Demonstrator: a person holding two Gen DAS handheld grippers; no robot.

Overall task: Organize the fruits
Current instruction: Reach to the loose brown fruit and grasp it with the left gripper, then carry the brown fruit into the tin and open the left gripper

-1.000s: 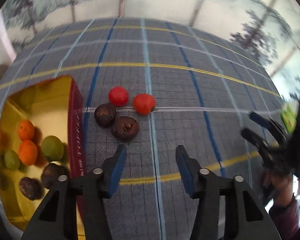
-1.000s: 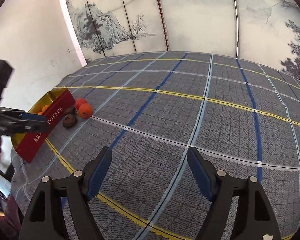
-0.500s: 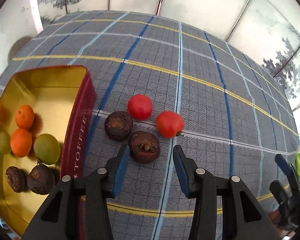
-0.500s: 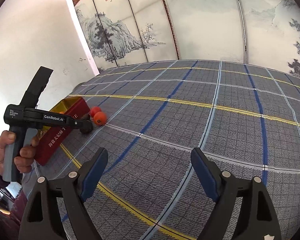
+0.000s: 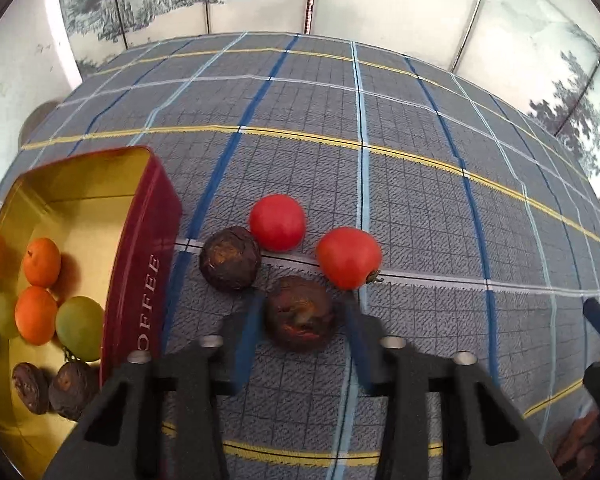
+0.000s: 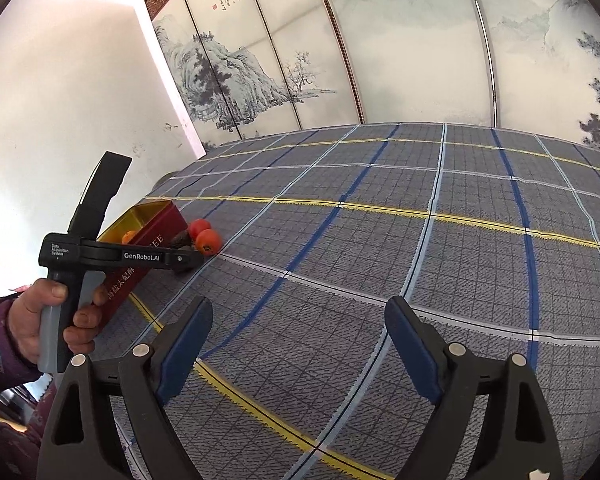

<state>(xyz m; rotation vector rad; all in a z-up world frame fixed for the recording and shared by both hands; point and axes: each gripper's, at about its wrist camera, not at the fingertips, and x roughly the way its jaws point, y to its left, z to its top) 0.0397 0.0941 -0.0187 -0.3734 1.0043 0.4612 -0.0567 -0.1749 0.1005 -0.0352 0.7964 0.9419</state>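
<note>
My left gripper [image 5: 300,316] is open, its blue pads on either side of a dark brown fruit [image 5: 299,318] on the cloth, a small gap each side. A second brown fruit [image 5: 230,258] and two red tomatoes [image 5: 276,222] [image 5: 348,257] lie just beyond. The red and gold tin [image 5: 142,264] at left holds two orange fruits [image 5: 41,262], green fruits [image 5: 80,328] and two brown ones [image 5: 70,390]. My right gripper [image 6: 296,340] is open and empty over bare cloth, far from the fruit; it sees the left gripper [image 6: 188,262] at the tin [image 6: 140,268].
A blue, grey and yellow checked cloth [image 5: 420,200] covers the table. Painted screen panels [image 6: 380,60] stand behind the far edge. The person's hand [image 6: 48,316] holds the left gripper's handle at the table's left edge.
My left gripper has moved forward and down, so the near brown fruit now sits between its pads. The right gripper has tilted up slightly and stayed open.
</note>
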